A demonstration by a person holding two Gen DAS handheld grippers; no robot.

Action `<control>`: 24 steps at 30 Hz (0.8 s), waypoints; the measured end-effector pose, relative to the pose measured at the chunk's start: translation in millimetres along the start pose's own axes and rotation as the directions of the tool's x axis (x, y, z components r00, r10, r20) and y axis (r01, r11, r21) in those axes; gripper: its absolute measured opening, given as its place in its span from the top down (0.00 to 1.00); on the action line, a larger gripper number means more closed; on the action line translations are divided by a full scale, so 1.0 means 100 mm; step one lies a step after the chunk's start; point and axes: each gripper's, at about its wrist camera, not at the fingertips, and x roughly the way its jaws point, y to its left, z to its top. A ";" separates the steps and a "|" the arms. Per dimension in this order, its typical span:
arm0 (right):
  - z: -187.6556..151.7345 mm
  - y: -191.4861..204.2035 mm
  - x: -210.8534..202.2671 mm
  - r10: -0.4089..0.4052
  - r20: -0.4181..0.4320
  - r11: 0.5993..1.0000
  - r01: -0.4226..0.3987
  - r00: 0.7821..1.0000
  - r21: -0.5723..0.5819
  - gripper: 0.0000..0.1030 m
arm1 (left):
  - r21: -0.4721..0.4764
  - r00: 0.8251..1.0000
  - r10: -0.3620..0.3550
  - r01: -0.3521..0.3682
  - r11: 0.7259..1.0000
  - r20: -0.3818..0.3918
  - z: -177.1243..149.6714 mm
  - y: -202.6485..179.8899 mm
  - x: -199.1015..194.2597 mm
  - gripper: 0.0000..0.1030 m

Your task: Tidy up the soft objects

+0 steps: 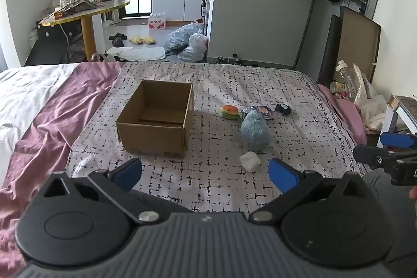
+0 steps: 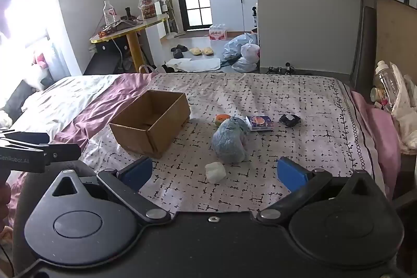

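An open, empty cardboard box [image 1: 156,119] [image 2: 152,123] stands on the patterned bedspread. To its right lie a blue fluffy plush [image 1: 255,130] [image 2: 230,140], a small white soft lump [image 1: 250,160] [image 2: 215,172], a burger-shaped toy [image 1: 230,111] [image 2: 221,119], a flat printed packet [image 1: 265,111] [image 2: 260,123] and a small black item [image 1: 283,109] [image 2: 289,119]. My left gripper [image 1: 206,173] is open and empty, near the bed's front edge, short of the box. My right gripper [image 2: 215,172] is open and empty, with the white lump just ahead between its fingers.
A pink and white quilt [image 1: 47,106] is bunched on the bed's left side. A bedside stand with bottles and bags [image 2: 391,90] is at the right. A round table [image 1: 86,9], slippers and plastic bags are on the floor beyond the bed.
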 end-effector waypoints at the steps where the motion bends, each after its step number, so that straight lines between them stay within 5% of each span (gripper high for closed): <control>1: -0.01 0.00 0.00 -0.001 -0.001 1.000 0.001 1.000 -0.002 0.00 | 0.002 1.000 -0.001 0.001 1.000 0.002 0.00 -0.01 0.00 0.00; 24: -0.02 -0.03 -0.03 -0.031 0.008 0.999 0.031 0.999 -0.019 0.00 | -0.001 1.000 -0.008 0.008 1.000 0.004 0.01 -0.04 -0.05 0.00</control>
